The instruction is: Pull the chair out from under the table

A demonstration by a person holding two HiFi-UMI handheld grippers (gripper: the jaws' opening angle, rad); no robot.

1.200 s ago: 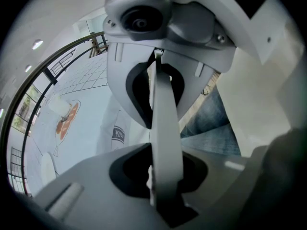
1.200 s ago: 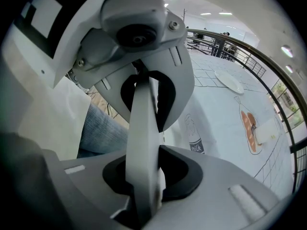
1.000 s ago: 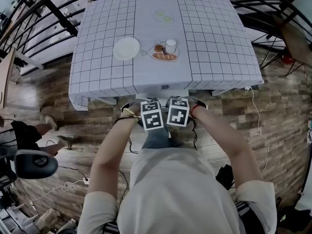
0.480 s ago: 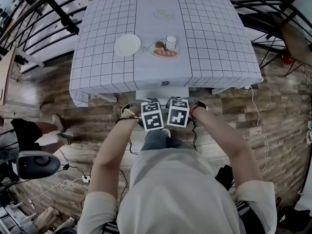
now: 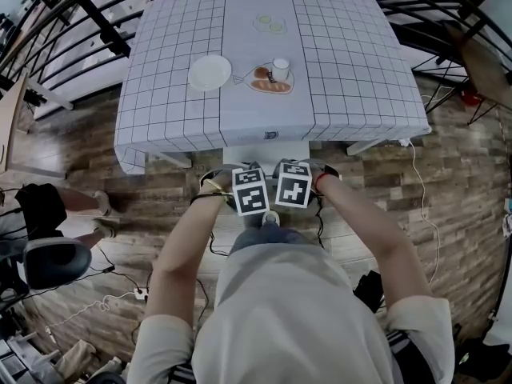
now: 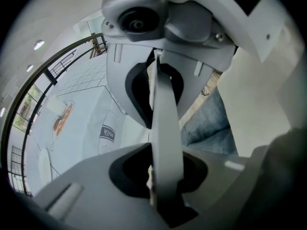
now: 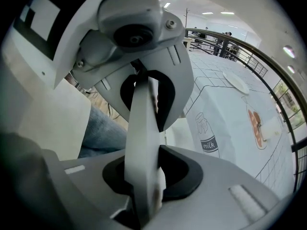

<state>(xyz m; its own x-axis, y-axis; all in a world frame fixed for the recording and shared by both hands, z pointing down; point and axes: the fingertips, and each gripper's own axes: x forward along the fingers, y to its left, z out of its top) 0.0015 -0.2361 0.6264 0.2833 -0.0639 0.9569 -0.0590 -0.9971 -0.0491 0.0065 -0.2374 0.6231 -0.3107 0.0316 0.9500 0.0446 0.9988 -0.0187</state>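
A thin, smooth white chair back [image 6: 166,110] is clamped between the narrowly parted grey fingers [image 6: 115,80] of the left gripper [image 6: 162,135] and the right gripper [image 7: 144,128].

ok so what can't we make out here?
- Head view: the chair seat and legs are under the tablecloth; only a white strip shows.
- Head view: the claw tips are covered by the marker cubes.
- Gripper views: the left claw and right claw each clamp a white slab of the chair. The claw bodies block the rest of it.
- Head view: the cup is too small to see its contents.
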